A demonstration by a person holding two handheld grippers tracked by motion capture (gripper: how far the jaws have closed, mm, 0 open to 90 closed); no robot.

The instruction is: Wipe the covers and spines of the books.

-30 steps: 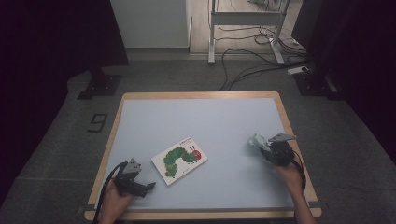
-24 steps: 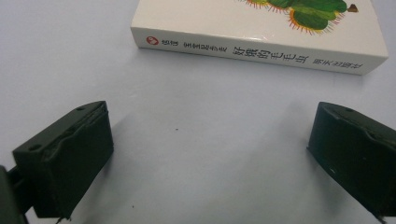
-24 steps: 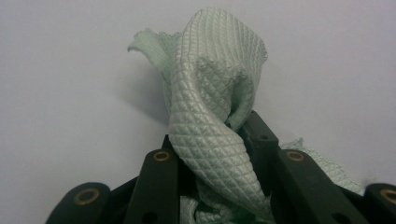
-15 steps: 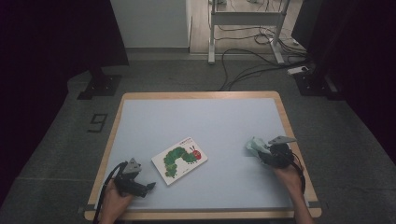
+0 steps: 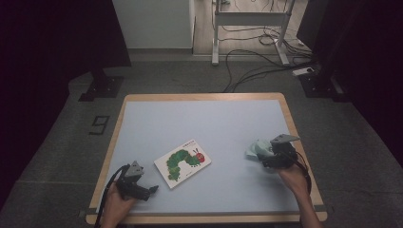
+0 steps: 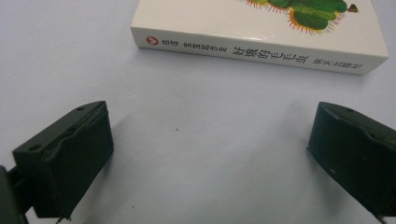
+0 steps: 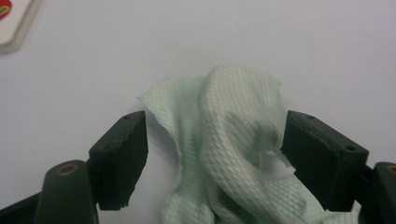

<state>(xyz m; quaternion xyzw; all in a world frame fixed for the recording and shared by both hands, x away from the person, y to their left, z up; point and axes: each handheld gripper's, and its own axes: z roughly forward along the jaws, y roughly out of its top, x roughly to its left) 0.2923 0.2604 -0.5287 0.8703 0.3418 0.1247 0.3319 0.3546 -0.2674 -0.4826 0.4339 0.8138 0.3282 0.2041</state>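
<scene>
A crumpled pale green cloth point(image 5: 256, 148) point(image 7: 233, 154) lies on the light blue table point(image 5: 214, 118) near its right edge. My right gripper point(image 5: 264, 159) point(image 7: 215, 144) points at it. Its jaws have just been opening and now stand apart, with the cloth loose between them and a gap at the left pad. A picture book with a green caterpillar point(image 5: 183, 162) point(image 6: 261, 42) lies flat at the front middle. My left gripper point(image 5: 151, 190) point(image 6: 210, 158) rests open at the front left, a short way from the book's spine, with nothing between its jaws.
The table has a wooden rim point(image 5: 204, 96). Beyond its far edge are a dark floor, cables point(image 5: 252, 57) and a metal stand point(image 5: 247, 19). A corner of the book point(image 7: 14, 23) shows at the upper left of the right gripper view.
The right gripper has drawn back slightly from the cloth, which has settled lower on the table. The left gripper and the book have stayed put.
</scene>
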